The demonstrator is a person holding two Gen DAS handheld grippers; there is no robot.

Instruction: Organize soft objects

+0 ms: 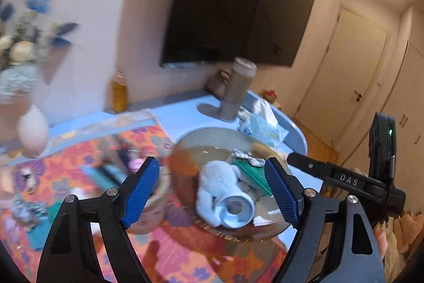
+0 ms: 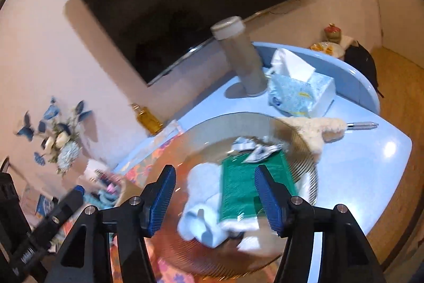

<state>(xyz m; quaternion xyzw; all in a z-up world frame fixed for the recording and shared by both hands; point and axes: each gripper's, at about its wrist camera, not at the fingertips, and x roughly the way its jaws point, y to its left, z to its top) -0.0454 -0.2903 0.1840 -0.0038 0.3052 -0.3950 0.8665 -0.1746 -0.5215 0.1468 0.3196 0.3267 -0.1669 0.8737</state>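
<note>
We note the left gripper (image 1: 212,192) with its blue pads spread apart above the ribbed amber glass plate (image 1: 212,135), nothing between them but air. Below it in the plate lies a rolled light-blue towel (image 1: 225,192), its rolled end facing the left camera. The right gripper (image 2: 214,199) is likewise parted and holds nothing; its view shows what the left mostly hides: a green cloth (image 2: 243,184) lying flat across the towel, with crumpled wrappers (image 2: 251,147) at its far edge.

Only the right view shows the fluffy cream duster (image 2: 315,131) resting over the plate's far rim, and the bare blue table (image 2: 371,163) beyond it, with open room up to the rounded edge. Only the left view shows the floral cloth (image 1: 87,150) beside the plate.

Farther back stand a tissue box (image 2: 310,94) and a tall grey canister (image 2: 243,57), then an amber bottle (image 1: 119,92) by the wall under the dark screen (image 1: 233,4).
</note>
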